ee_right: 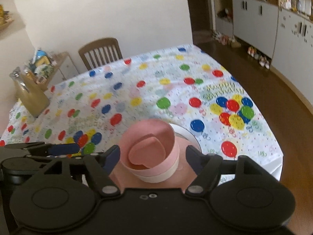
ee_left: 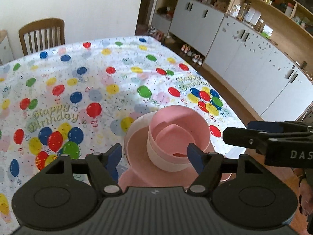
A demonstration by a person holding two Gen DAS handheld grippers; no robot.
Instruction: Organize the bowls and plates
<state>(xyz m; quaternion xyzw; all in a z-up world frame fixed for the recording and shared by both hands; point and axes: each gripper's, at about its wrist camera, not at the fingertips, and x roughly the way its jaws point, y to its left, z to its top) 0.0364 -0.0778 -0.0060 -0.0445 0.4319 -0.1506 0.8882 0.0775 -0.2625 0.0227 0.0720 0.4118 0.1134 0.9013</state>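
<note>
Matte black hand-held gripper [ee_left: 154,154] agape; round pink bowls [ee_left: 177,137] nested.

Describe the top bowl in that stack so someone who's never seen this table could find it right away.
On the balloon-print tablecloth, near the edge by the wooden floor, pink plates carry nested bowls. The top bowl is the pinkest, sitting inside a paler one, and has a heart-shaped floor.
</note>
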